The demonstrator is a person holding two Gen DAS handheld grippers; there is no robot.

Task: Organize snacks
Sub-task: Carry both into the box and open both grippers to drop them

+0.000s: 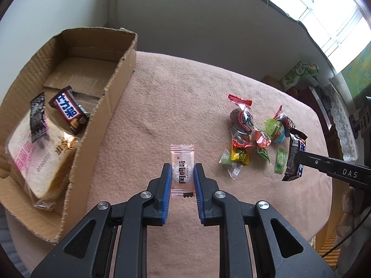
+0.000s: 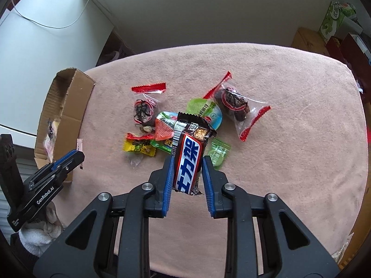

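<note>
A: On your left, what was in the box point(image 1: 76, 106)?

B: The cardboard box sat on the pink cloth point(image 1: 176, 97) with its near side torn open. Inside lay a wrapped slice of bread point(image 1: 39, 157), a small dark packet point(image 1: 37, 120) on top of it, and a brown chocolate bar with a blue-and-red label point(image 1: 69, 111).

A: And your left gripper point(image 1: 183, 169)?

B: You had it nearly closed on a clear sachet point(image 1: 182, 169) with pink edges and black print, a white lump inside. It hung between the blue pads, above the cloth just right of the box.

A: The pile point(image 2: 185, 120)?

B: Loose wrapped sweets, red, yellow and green, lay together on the cloth, further right.

A: Your right gripper point(image 2: 187, 169)?

B: You had it clamped on a second chocolate bar point(image 2: 187, 153), same brown wrapper, white characters on blue with a red border, held upright over the pile.
</note>
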